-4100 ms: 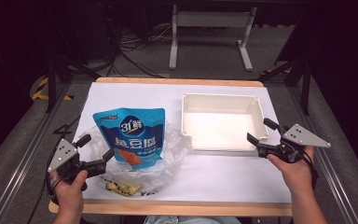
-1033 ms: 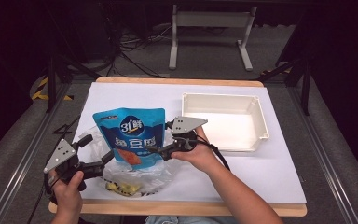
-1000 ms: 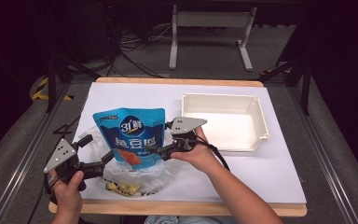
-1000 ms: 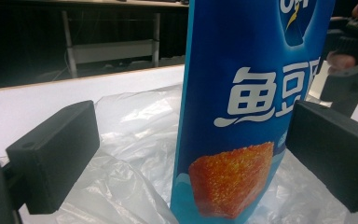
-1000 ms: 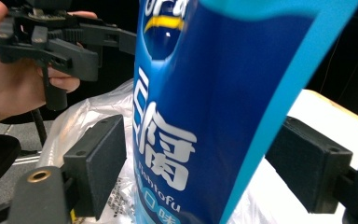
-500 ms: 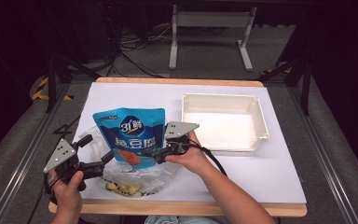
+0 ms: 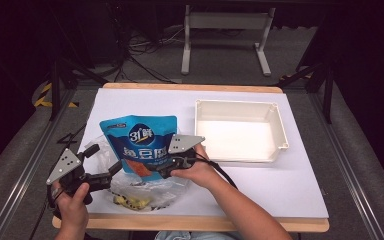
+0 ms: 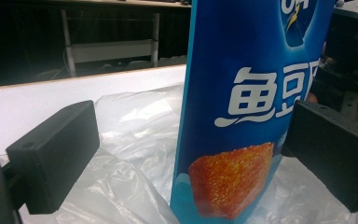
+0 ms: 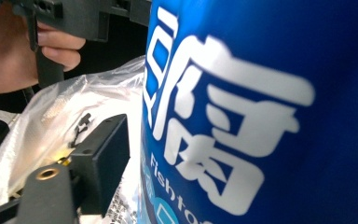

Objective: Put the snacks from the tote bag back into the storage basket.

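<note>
A dark room with a metal stand at the far side surrounds a white-covered worktop [image 7: 290, 185]. At the near left, the left gripper [image 7: 111, 171] hovers with its fingers [image 8: 56, 154] released and spread wide; in the left gripper view the blue pouch [image 7: 142, 147] stands between them, untouched by either. The pouch sits left of centre on a clear plastic bag [image 7: 160, 187], whose near end holds some yellowish pieces [image 7: 130, 201]. The right gripper [image 7: 156, 173] reaches in from the right to the pouch's near right edge. Its view looks along the pouch face, with one finger [image 9: 102, 158] apart from it and the other hidden, so I cannot tell whether it grips. To the right lies an empty white tray [image 7: 240, 131].

Judging by this, the work is at an early stage: the pouch remains on the bag, and lifting and moving it, perhaps into the tray, is left.

Counted: one pouch, one bag, one tray, two grippers.
</note>
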Demonstrator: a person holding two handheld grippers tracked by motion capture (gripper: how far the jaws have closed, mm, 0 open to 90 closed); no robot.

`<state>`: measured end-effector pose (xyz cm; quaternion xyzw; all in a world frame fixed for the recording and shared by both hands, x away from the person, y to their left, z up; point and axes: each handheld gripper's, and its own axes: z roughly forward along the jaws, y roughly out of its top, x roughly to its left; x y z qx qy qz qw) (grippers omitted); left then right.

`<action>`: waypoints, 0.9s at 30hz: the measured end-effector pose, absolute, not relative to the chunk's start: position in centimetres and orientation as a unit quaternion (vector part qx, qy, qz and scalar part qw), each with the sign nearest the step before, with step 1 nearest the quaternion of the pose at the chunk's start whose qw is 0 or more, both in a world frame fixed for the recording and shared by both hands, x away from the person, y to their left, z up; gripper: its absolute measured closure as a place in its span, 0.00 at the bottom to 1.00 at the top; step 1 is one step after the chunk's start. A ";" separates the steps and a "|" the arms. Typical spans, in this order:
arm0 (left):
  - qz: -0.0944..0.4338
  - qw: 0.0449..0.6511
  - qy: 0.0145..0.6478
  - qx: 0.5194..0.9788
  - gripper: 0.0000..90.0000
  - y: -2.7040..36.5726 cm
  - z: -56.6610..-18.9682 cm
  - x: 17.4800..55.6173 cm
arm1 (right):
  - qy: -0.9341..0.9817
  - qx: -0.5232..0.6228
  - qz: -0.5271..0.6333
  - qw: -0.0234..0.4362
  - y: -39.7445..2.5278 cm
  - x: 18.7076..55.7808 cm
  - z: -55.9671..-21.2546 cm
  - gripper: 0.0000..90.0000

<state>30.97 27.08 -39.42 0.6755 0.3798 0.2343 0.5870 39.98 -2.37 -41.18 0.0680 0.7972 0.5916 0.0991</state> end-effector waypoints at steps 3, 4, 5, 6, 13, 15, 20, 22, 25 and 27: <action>0.234 0.587 0.381 0.675 0.04 27.1 -39.5 31.0 | 0.801 0.068 0.586 0.103 -2.4 40.1 -41.3 0.35; 0.234 0.587 0.381 0.675 0.04 27.1 -39.5 31.0 | 0.803 0.068 0.583 0.103 -2.4 40.1 -41.4 0.36; 0.233 0.586 0.382 0.676 0.04 27.1 -39.5 31.0 | 0.803 0.068 0.583 0.103 -2.4 40.1 -41.4 0.36; 0.232 0.585 0.382 0.677 0.04 27.1 -39.5 31.0 | 0.803 0.068 0.583 0.102 -2.4 40.1 -41.4 0.39; 0.231 0.586 0.383 0.676 0.04 27.1 -39.5 31.1 | 0.805 0.064 0.583 0.093 -2.6 40.2 -41.4 0.53; 0.231 0.587 0.383 0.674 0.04 27.1 -39.6 31.1 | 0.806 0.065 0.581 0.091 -2.6 40.2 -41.3 0.54; 0.229 0.589 0.386 0.672 0.04 27.2 -39.6 31.1 | 0.807 0.072 0.579 0.090 -2.5 40.2 -41.2 0.57; 0.229 0.588 0.386 0.672 0.04 27.2 -39.7 31.2 | 0.809 0.072 0.576 0.092 -2.5 40.1 -41.1 0.58; 0.228 0.590 0.387 0.671 0.04 27.2 -39.7 31.2 | 0.812 0.069 0.572 0.096 -2.3 40.0 -41.0 0.59; 0.227 0.591 0.388 0.670 0.04 27.2 -39.8 31.2 | 0.814 0.071 0.569 0.095 -2.3 40.0 -40.8 0.60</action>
